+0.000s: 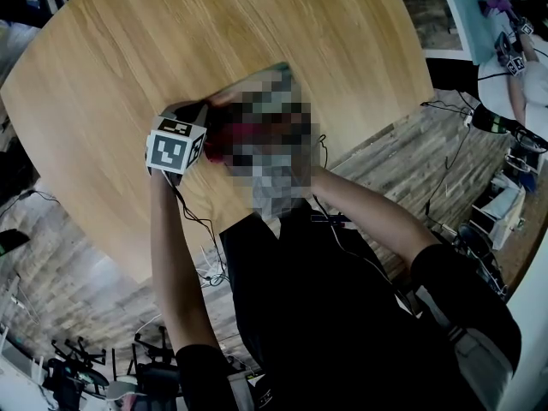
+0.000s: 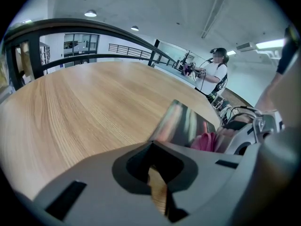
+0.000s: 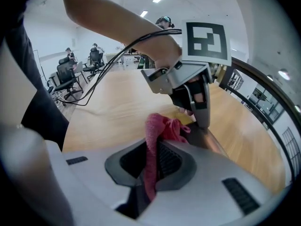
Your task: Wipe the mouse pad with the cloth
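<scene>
Head view
- Table [image 1: 111, 101]: round, pale wood.
- Left gripper [image 1: 193, 122]: over the table's near part, marker cube facing up, tips toward the pad.
- Mouse pad [image 1: 261, 77]: flat on the table. Only its far edge shows beyond a blurred patch.
- Cloth [image 1: 221, 139]: a pink scrap just right of the left gripper.
- Right gripper: covered by the patch here.

Left gripper view
- Left gripper [image 2: 151, 145]: jaws drawn together at the tips with nothing between them, and bare wood shows through the slit behind.
- Mouse pad [image 2: 181, 124]: dark and glossy, just ahead of the tips.
- Cloth [image 2: 207, 141]: bunched on the pad's near right part, at the right gripper [image 2: 249, 135].

Right gripper view
- Right gripper [image 3: 151, 145]: jaws clamped on the cloth [image 3: 164, 126], which bunches up ahead of them.
- Mouse pad [image 3: 214, 145]: under and beyond the cloth.
- Left gripper [image 3: 203, 121]: tips closed and pointing down onto the pad's edge.
</scene>
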### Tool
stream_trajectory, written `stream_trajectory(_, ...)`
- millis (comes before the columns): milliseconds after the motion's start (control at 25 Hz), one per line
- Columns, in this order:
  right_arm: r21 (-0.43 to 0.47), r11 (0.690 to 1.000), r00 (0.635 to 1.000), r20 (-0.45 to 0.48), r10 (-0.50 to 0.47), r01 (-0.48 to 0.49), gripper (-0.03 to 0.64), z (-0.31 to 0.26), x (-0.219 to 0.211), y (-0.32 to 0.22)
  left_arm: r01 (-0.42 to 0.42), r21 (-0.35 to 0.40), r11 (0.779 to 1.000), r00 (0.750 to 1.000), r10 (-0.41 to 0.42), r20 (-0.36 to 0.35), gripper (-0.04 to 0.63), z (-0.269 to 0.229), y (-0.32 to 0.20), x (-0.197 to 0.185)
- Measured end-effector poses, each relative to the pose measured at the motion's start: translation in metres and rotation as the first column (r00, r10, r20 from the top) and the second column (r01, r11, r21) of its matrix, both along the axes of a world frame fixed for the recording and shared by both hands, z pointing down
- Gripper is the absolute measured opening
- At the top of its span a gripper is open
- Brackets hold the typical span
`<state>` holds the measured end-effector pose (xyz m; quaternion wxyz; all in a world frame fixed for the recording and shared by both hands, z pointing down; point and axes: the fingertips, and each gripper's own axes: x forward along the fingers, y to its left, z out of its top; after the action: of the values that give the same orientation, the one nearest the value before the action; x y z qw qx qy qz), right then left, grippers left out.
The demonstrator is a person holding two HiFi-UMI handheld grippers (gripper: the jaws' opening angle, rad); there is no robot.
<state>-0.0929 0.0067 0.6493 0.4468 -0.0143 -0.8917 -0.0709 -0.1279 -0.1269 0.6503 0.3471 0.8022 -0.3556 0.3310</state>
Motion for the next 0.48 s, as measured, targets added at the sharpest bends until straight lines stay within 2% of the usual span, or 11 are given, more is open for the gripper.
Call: stream_trajectory(480,-0.074,0.997,0.999,0.01,-0.031,0.031,0.054,-0.003,0.026,0.041,0.02,0.01,1.0,1.0,-0.02,0.024,0.023,-0.003,-0.001,-0.002)
